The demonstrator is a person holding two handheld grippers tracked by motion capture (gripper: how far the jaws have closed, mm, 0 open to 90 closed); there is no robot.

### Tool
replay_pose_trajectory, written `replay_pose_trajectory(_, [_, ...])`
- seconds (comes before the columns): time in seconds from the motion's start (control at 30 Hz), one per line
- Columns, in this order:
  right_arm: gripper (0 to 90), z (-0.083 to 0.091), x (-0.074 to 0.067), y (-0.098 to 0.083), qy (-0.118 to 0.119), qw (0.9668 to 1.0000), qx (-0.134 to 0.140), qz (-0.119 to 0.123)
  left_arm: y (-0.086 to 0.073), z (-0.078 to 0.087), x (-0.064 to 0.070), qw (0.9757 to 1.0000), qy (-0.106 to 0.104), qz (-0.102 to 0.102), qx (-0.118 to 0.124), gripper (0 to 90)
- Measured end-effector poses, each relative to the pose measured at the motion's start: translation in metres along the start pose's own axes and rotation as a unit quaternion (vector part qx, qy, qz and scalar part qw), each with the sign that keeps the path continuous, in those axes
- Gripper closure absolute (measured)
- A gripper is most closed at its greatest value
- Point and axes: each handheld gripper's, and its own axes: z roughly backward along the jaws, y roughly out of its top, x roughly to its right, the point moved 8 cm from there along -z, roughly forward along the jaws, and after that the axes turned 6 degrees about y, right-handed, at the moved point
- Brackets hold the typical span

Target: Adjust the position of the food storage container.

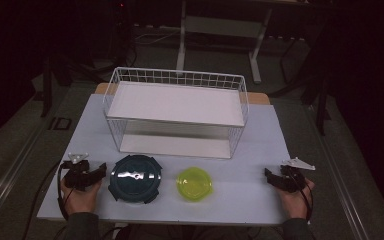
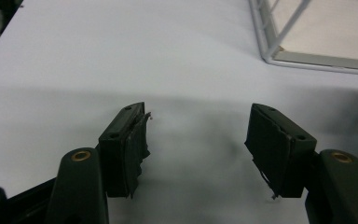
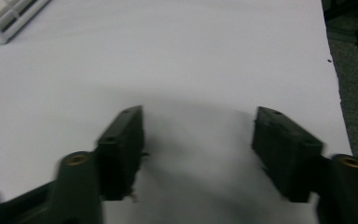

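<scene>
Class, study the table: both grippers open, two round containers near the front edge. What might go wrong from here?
1. The dark round container is wide, so the open left gripper beside it may slip.
2. The yellow-green bowl sits near the table front edge; a nudge might push it off.

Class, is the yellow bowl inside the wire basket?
No, the yellow bowl sits on the table in front of the wire basket.

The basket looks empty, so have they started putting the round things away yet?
Nothing looks done yet: the white wire basket is empty. The dark blue lid and yellow-green lid lie on the table in front of it. The left gripper and right gripper are open, holding nothing. Probably everything is left.
</scene>
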Motion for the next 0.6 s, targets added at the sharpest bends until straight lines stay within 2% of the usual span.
replay_pose_trajectory(0.07, [42.1,0.004,-0.003,0.0,0.002,0.9999,0.002,0.014,0.004,0.003,0.001,0.9998,-0.002,-0.014,0.012,43.1])
replay_pose_trajectory(0.1, [43.3,0.005,-0.004,0.001,0.002,0.9998,0.004,0.019,0.006,0.005,0.002,0.9996,-0.013,-0.013,0.02,43.2])
replay_pose_trajectory(0.13, [43.3,0.005,-0.004,0.001,0.002,0.9998,0.004,0.019,0.006,0.005,0.002,0.9996,-0.013,-0.013,0.02,43.9])
replay_pose_trajectory(0.17, [43.7,0.006,-0.005,0.001,0.0,0.9998,0.006,0.021,0.008,0.008,0.003,0.9991,-0.03,-0.007,0.027,43.9])
replay_pose_trajectory(0.2, [45.1,0.009,-0.008,0.002,0.006,0.9997,0.007,0.021,0.01,0.011,0.003,0.9985,-0.039,-0.002,0.037,45.6])
replay_pose_trajectory(0.23, [45.1,0.009,-0.008,0.002,0.006,0.9997,0.007,0.021,0.01,0.011,0.003,0.9985,-0.039,-0.002,0.037,45.9])
replay_pose_trajectory(0.27, [46.0,0.01,-0.011,0.002,0.008,0.9995,0.008,0.029,0.012,0.015,0.003,0.9976,-0.053,0.002,0.044,46.3])
replay_pose_trajectory(0.3, [46.4,0.011,-0.012,0.002,0.01,0.9993,0.006,0.035,0.013,0.017,0.003,0.9974,-0.053,0.001,0.048,46.3])
replay_pose_trajectory(0.37, [46.9,0.013,-0.015,0.003,0.009,0.9991,0.007,0.042,0.014,0.022,0.004,0.9963,-0.069,-0.006,0.052,46.5])
replay_pose_trajectory(0.43, [47.9,0.015,-0.018,0.004,0.015,0.9988,0.011,0.044,0.016,0.028,0.007,0.9954,-0.073,-0.016,0.06,49.6])
replay_pose_trajectory(0.5, [47.8,0.017,-0.021,0.006,0.02,0.9986,0.015,0.047,0.019,0.036,0.012,0.9934,-0.086,-0.026,0.071,52.0])
replay_pose_trajectory(0.6, [47.2,0.02,-0.026,0.005,0.025,0.9978,0.015,0.059,0.024,0.045,0.02,0.9916,-0.091,-0.04,0.083,59.4])
